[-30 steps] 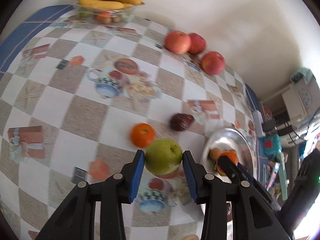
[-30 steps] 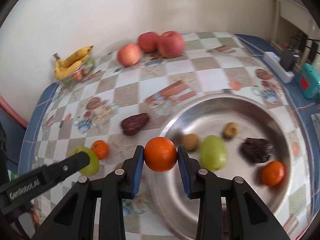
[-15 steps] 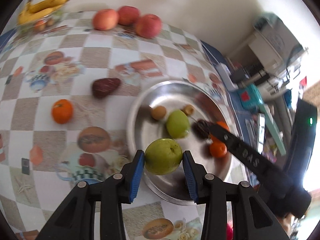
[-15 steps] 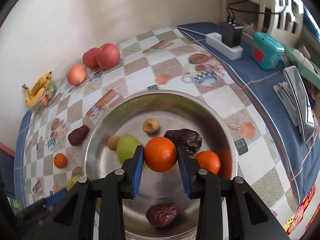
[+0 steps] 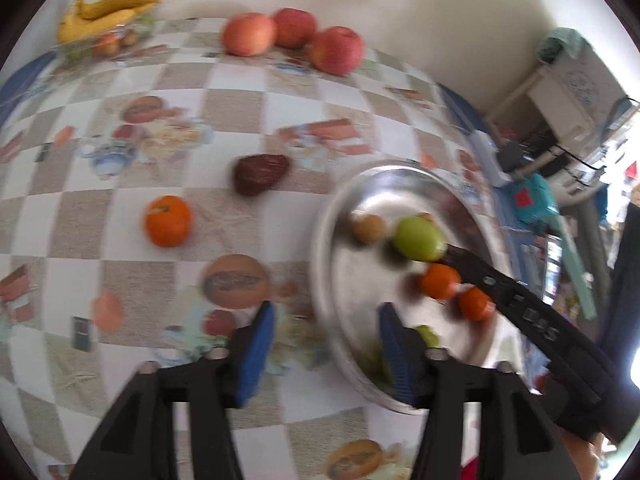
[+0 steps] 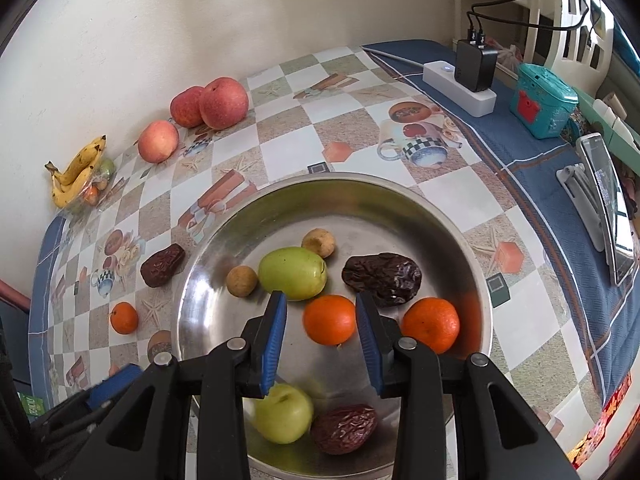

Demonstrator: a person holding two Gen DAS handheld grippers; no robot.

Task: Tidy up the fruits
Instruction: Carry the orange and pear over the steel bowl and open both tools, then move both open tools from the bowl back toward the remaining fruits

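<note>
In the right wrist view my right gripper (image 6: 320,300) is open over the steel plate (image 6: 400,196). An orange (image 6: 330,320) rests on the plate between its blue pads, free of both. A green fruit (image 6: 284,412) lies at the plate's near edge beside a date (image 6: 344,428). Another green fruit (image 6: 292,274), a date (image 6: 382,278), a second orange (image 6: 430,324) and two small brown fruits also lie in the plate. My left gripper (image 5: 325,352) is open and holds nothing, at the plate's (image 5: 328,240) left rim. An orange (image 5: 168,221) and a date (image 5: 261,174) sit on the tablecloth.
Three apples (image 6: 224,102) and a banana bunch (image 6: 76,172) sit along the wall at the back. To the right are a power strip (image 6: 460,84), a teal box (image 6: 544,100) and a phone on a stand (image 6: 604,200). The right gripper's arm (image 5: 500,292) crosses the plate.
Both grippers opened. The left one let its green fruit fall into the plate's near edge and drew back left. The right one released its orange onto the plate.
</note>
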